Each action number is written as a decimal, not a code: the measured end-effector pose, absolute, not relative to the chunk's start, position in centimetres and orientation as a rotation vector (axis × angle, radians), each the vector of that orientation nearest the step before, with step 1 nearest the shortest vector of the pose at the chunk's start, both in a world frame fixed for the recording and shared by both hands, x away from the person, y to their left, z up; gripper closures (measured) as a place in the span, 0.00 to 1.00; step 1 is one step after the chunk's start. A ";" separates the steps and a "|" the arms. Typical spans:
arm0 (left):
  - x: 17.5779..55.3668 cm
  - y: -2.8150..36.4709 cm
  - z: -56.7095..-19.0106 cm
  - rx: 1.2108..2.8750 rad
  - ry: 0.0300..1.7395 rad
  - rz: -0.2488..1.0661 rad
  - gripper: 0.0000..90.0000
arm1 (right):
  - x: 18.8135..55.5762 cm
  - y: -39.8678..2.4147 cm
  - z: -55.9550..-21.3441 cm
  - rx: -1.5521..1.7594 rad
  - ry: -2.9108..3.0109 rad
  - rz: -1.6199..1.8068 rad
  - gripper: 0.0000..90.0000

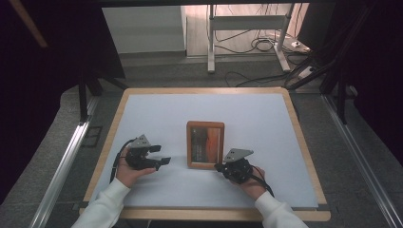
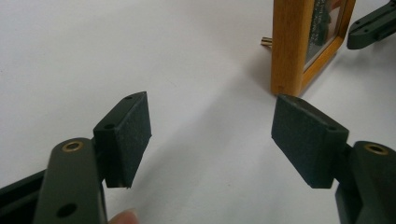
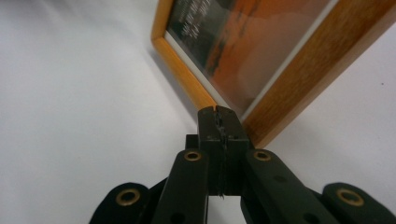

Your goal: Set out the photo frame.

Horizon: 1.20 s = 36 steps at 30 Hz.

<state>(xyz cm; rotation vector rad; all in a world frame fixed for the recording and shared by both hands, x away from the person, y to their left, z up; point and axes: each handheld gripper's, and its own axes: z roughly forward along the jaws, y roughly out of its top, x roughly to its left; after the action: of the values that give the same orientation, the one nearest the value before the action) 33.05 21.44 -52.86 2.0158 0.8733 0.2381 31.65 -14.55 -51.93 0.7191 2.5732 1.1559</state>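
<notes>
A white table top [image 1: 157, 107] with a pale wooden edge [image 1: 107, 137] stands on grey carpet [image 1: 57, 128]; a metal rail [image 1: 59, 168] runs along the floor at its left and another rail [image 1: 366, 166] at its right; beyond the far edge, the white legs of a stand [image 1: 210, 45] rise from the floor, with black cables [image 1: 259, 45] looped between and beside them; a power strip [image 1: 306, 72] lies near the right; dark curtains [image 1: 28, 95] hang at both sides.
</notes>
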 end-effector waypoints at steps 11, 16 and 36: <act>32.7 21.3 -52.5 2.020 0.863 0.247 0.31 | 31.0 -19.7 -50.4 0.828 2.433 1.244 0.97; 32.3 20.7 -52.5 2.038 0.861 0.252 0.31 | 31.1 -23.6 -50.2 0.962 2.343 1.264 0.65; 31.0 20.2 -52.5 2.077 0.875 0.297 0.29 | 30.6 -27.8 -51.4 1.122 2.235 1.220 0.28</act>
<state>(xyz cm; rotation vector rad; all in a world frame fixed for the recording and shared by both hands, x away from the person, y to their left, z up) 31.02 20.24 -52.45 2.0770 0.8749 0.2967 30.57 -27.82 -51.36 1.1220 2.2354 1.2198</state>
